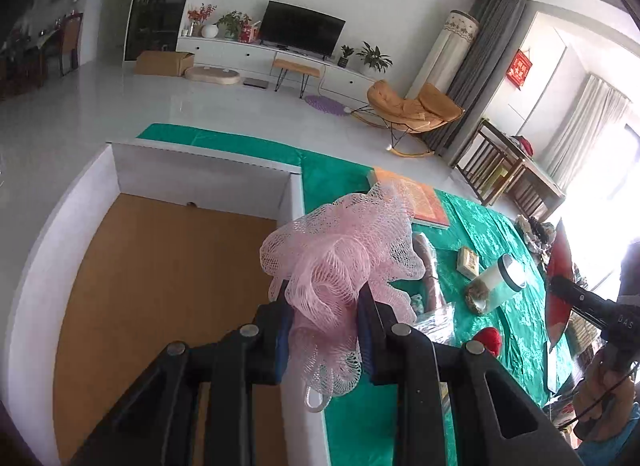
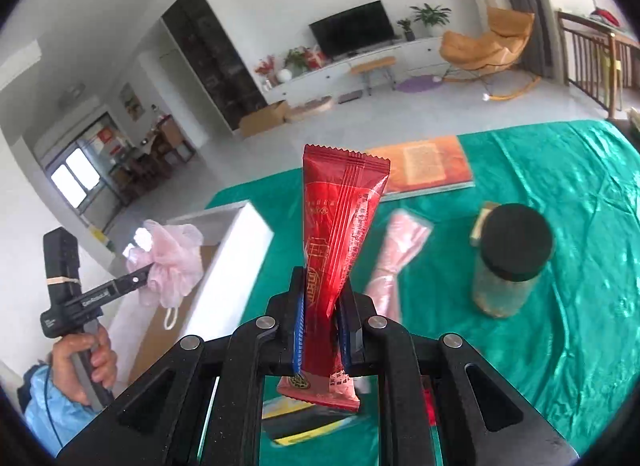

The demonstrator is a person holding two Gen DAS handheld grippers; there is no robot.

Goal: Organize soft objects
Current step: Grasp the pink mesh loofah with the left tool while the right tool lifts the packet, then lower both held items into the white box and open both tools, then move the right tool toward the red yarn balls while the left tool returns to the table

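Pink loofah [image 1: 340,250] pinched in left jaws over box [image 1: 72,201], red packet [image 2: 340,225] in right jaws

Black tool [image 2: 322,306] (blue pads, silver screws), light-blue sleeve [image 2: 52,406].

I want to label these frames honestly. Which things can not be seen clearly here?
- Right wrist view: pink packet blurred; items under the red packet hidden by the right gripper.
- Left wrist view: box floor partly hidden by the left gripper and pink mesh sponge.

Left hand-held gripper [image 1: 324,302] clamped shut, tilted downward; right hand-held gripper [image 2: 322,298] likewise clamped, angled down.
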